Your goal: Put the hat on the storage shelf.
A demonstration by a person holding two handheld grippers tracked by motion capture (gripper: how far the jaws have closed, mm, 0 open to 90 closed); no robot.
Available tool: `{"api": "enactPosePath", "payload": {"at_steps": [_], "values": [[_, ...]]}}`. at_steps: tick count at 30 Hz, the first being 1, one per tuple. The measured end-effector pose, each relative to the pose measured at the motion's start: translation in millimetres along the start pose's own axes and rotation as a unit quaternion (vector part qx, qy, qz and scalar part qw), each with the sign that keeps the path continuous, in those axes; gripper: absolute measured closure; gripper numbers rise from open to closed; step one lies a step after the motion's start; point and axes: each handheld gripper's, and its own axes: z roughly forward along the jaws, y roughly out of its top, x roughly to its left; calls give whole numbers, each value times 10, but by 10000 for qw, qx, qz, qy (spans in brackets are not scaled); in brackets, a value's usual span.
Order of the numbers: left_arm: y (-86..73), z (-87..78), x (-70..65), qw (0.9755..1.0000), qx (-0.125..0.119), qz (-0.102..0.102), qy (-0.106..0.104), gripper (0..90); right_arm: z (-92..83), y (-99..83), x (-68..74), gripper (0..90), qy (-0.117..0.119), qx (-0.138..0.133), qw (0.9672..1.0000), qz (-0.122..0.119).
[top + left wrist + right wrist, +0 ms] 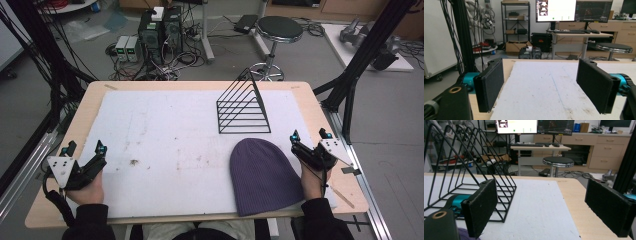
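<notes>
One counter (200, 85), white mat (165, 135) across. Behind the purple beanie (262, 175), just apart: black wire rack (243, 107). Just right of the beanie: right claw (307, 137), wide open, empty. Far left of the beanie: left claw (85, 147), wide open, empty.

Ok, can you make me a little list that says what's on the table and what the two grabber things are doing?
Hat: purple beanie, lying flat near the front edge
Rack: black wire rack, upright, behind the hat
Table cover: white mat, with a few stains
Left gripper: open, holding nothing, at the mat's left edge
Right gripper: open, holding nothing, just right of the hat
</notes>
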Motion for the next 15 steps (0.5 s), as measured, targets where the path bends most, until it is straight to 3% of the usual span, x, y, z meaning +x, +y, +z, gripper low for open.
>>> {"api": "enactPosePath", "payload": {"at_steps": [9, 15], "values": [[4, 1, -15, 10000, 8, -47, -14, 224, 49, 180, 122, 105, 480, -82, 9985, -250], [2, -1, -13, 10000, 19, -48, -22, 224, 68, 226, 157, 105, 668, -100, 9970, -385]]}}
